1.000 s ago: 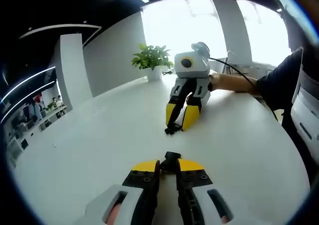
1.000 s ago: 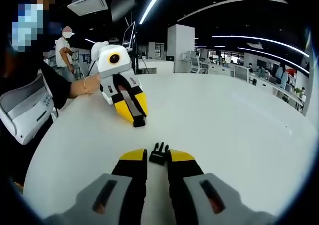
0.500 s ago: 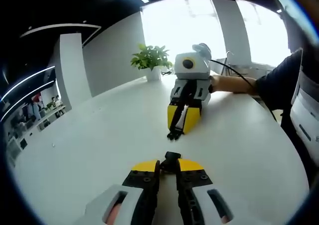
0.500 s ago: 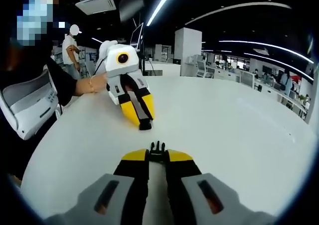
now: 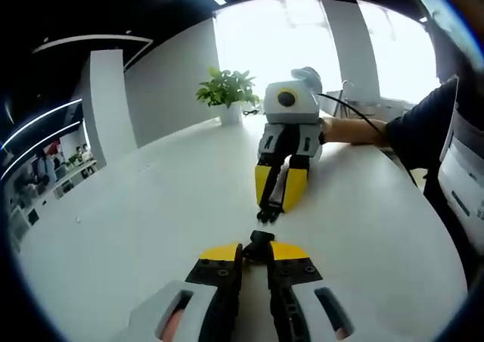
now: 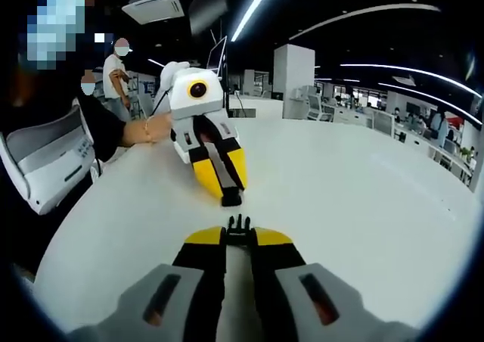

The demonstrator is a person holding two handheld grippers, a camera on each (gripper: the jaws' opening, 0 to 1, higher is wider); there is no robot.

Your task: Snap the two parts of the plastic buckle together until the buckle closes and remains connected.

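In the left gripper view my left gripper (image 5: 255, 253) is shut on the black socket half of the buckle (image 5: 261, 242), held just above the white table (image 5: 151, 228). Facing it, the right gripper (image 5: 273, 209) comes in from the far side with the black pronged half (image 5: 268, 215) pinched at its tips, a short gap from mine. In the right gripper view my right gripper (image 6: 239, 237) is shut on the pronged half (image 6: 239, 225), prongs forward. The left gripper (image 6: 229, 194) points back at it, carrying the socket half (image 6: 231, 200) a small gap away.
A potted plant (image 5: 227, 92) stands at the table's far edge near bright windows. A person's arm and dark sleeve (image 5: 393, 126) reach in from the right. In the right gripper view, a person's hand (image 6: 147, 130) holds the left gripper; office desks and another person (image 6: 117, 73) stand behind.
The two grippers have drawn closer, so the gap between the buckle halves has shrunk. The right gripper closed on the pronged half between one second and half a second ago.
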